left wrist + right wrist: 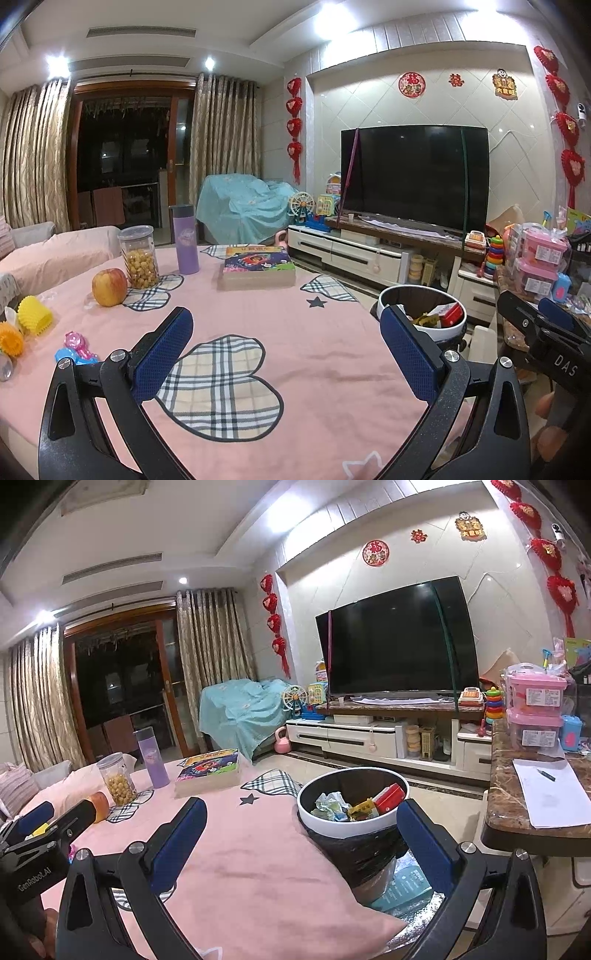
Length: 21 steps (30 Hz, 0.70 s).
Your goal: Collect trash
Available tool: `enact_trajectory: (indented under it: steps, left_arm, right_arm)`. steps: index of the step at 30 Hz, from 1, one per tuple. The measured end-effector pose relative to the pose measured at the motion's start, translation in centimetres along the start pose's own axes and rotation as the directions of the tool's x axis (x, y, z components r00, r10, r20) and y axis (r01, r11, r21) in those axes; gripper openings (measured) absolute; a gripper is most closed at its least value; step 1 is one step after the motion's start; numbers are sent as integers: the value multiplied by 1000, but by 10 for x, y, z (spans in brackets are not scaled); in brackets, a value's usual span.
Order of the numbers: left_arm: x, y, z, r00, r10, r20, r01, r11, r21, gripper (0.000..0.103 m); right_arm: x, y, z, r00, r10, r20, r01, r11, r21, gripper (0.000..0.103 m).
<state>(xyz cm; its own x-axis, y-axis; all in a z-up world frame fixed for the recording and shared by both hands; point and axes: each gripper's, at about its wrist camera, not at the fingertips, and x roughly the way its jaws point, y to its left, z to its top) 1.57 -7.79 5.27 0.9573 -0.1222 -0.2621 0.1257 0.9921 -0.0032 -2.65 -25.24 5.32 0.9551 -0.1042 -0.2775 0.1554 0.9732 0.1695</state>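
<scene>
On the far left of the pink-clothed surface (258, 317) lie two spiky toys, one yellow (35, 315) and one orange (11, 338), with a pink-and-blue toy (75, 349) near them. Further right stand one apple (109, 287), one clear jar of yellow snacks (138, 257), one purple flask (184, 239) and one boxed book (258, 267), all toward the far side.

The left tongs (286, 354) hover over the plaid heart patch, blue pads spread wide, gripping nothing. No litter shows on the cloth between them.

Right of the surface's edge stands one white-rimmed trash bin (314, 818) lined with a black bag, holding crumpled paper (330, 803), a yellow wrapper (362, 808) and a red carton (388, 797). The right tongs (301, 840) are likewise released and empty; the bin sits between their fingers, just beyond the tips, the right finger overlapping its rim in the right wrist view. A marble counter (506, 812) with one sheet of paper (552, 795) and one pen (546, 774) stands further right.
</scene>
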Motion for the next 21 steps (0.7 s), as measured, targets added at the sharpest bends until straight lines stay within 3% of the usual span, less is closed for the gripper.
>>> enact_trajectory:
  steps: [21]
  left_arm:
    - [1, -1, 0, 1000, -4, -4, 4, 1000, 0, 103]
  right_arm:
    - [0, 1, 1, 1000, 2, 1, -2, 1000, 1, 103]
